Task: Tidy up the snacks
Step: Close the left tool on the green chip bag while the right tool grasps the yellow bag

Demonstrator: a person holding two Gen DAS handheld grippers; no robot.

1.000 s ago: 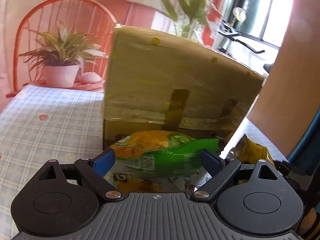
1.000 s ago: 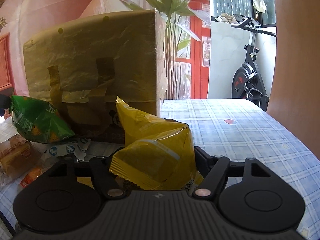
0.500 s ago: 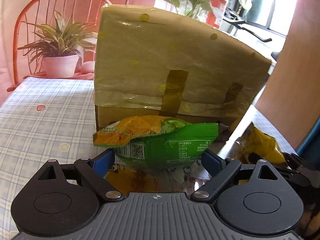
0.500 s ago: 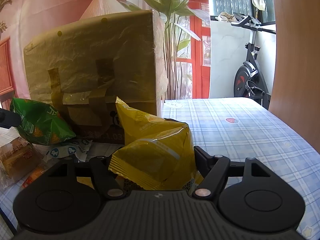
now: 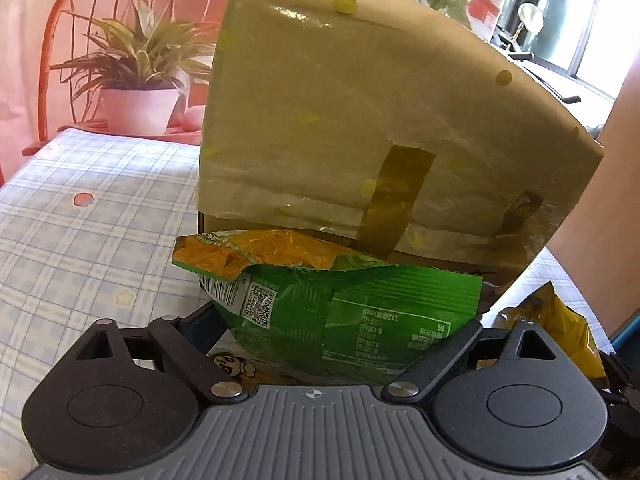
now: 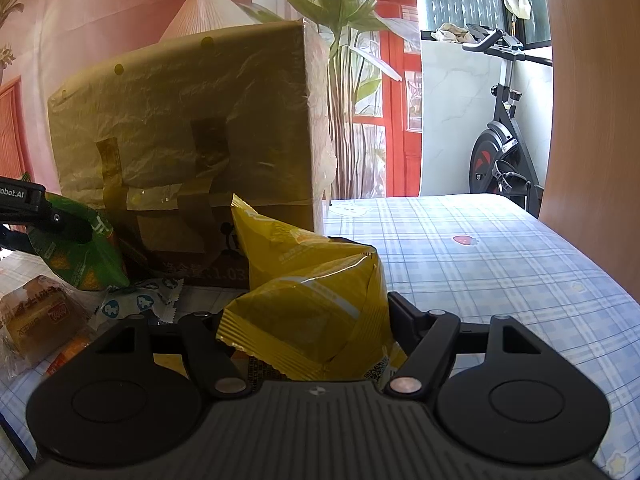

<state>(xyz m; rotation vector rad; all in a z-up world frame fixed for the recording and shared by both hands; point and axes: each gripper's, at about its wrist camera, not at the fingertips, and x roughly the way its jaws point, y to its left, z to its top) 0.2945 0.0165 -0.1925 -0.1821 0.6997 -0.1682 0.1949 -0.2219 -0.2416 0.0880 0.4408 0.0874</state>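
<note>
Straddling the green chip bag (image 5: 340,316), the left gripper (image 5: 332,336) has just been narrowing its jaws with the bag between them; whether the pads press yet, I can't tell. The right gripper (image 6: 308,320) is clamped on the yellow snack bag (image 6: 316,300). Both bags sit at the foot of the taped cardboard box (image 5: 360,120) on the checked tablecloth (image 5: 80,220). The bags look light, puffy and slick (contents probably crush easily), so take the body gently or the crimped seam.
</note>
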